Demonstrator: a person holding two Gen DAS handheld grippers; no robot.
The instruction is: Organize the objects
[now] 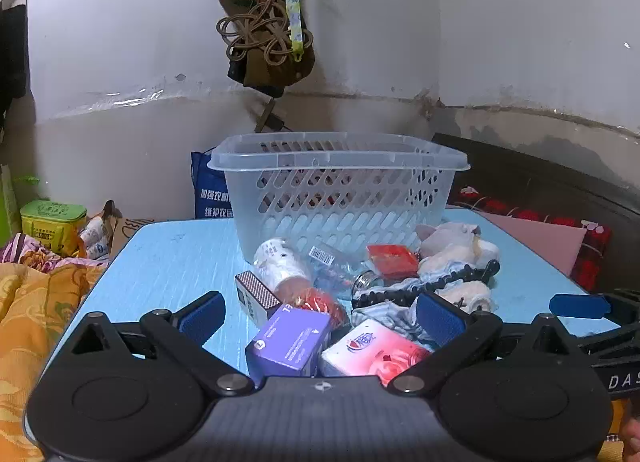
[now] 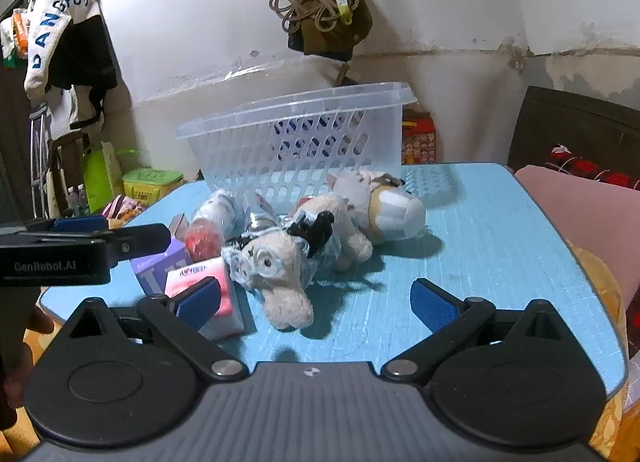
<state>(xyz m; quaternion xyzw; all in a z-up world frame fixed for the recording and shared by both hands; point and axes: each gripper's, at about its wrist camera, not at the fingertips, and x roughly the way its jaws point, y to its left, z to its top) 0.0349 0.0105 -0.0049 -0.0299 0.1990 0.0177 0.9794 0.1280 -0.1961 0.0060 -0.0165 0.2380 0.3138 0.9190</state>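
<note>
A blue desk (image 2: 480,230) stands in a room corner below stained white walls, with a bed (image 1: 540,230) beside it and bags (image 1: 264,62) hanging from the wall. An empty slotted basket (image 1: 340,190) stands at the desk's far side; just before it lies a heap of a bottle (image 1: 280,266), purple box (image 1: 290,342), pink tissue pack (image 1: 372,346) and plush toys (image 2: 280,274). Left tongs (image 1: 320,316) and right tongs (image 2: 316,302) both gape fully, holding nothing, the left one's pads flanking the box and pack.
</note>
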